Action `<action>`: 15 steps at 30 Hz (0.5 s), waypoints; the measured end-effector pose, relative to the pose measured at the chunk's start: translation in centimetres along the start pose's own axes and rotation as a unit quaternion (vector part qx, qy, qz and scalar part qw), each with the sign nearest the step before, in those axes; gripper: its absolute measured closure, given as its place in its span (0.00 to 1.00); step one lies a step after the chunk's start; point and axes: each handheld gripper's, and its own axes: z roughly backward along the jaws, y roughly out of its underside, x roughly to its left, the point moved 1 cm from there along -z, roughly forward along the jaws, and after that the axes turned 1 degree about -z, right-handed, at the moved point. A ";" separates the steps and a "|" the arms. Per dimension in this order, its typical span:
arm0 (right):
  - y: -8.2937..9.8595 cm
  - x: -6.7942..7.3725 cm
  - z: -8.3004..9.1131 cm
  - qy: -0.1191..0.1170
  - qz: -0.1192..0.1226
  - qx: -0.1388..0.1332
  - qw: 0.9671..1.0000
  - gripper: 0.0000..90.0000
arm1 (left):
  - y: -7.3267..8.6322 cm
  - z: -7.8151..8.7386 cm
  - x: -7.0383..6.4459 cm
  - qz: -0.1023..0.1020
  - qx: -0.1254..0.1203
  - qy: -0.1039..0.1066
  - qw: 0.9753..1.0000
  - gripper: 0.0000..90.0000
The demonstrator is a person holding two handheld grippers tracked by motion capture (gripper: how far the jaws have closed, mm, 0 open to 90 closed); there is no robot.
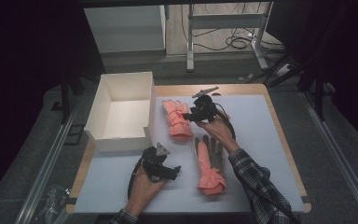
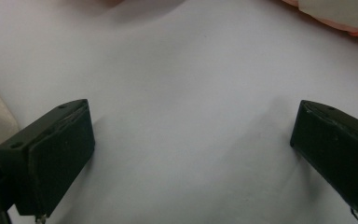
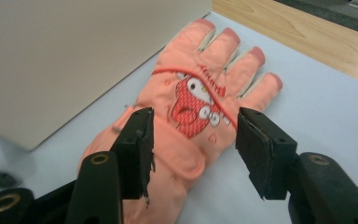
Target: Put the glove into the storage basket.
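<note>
Two salmon-pink gloves lie on the white mat. The far glove (image 1: 177, 120) lies back up next to the box, and its red cartoon patch (image 3: 196, 105) faces me. My right gripper (image 3: 193, 140) hovers open just over this glove, jaws on either side of the patch; in the high view that gripper (image 1: 189, 115) points left at it. The near glove (image 1: 209, 165) lies palm up, grey palm showing, cuff toward me. My left gripper (image 1: 173, 171) rests low at the front, left of the near glove, open over bare mat (image 2: 182, 93), nothing between its jaws.
An empty white cardboard box (image 1: 121, 112) stands on the table's left side, close to the far glove. The wooden table edge (image 3: 298, 32) runs beyond the mat. Cables and table legs (image 1: 242, 42) are on the floor behind.
</note>
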 end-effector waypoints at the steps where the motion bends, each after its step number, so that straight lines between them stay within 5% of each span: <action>1: -0.2 -0.1 -0.4 -0.005 -0.001 0.003 1.000 0.52 | 0.0 0.0 0.0 0.000 0.000 0.000 1.000 0.00; 8: -0.7 -0.8 -3.3 -0.019 -0.004 0.020 1.000 0.52 | 0.0 0.0 0.0 -0.001 0.000 0.000 1.000 0.00; 15: -1.2 -0.6 -5.7 0.008 0.019 0.037 0.999 0.51 | 0.0 0.0 0.0 -0.001 0.000 0.000 1.000 0.00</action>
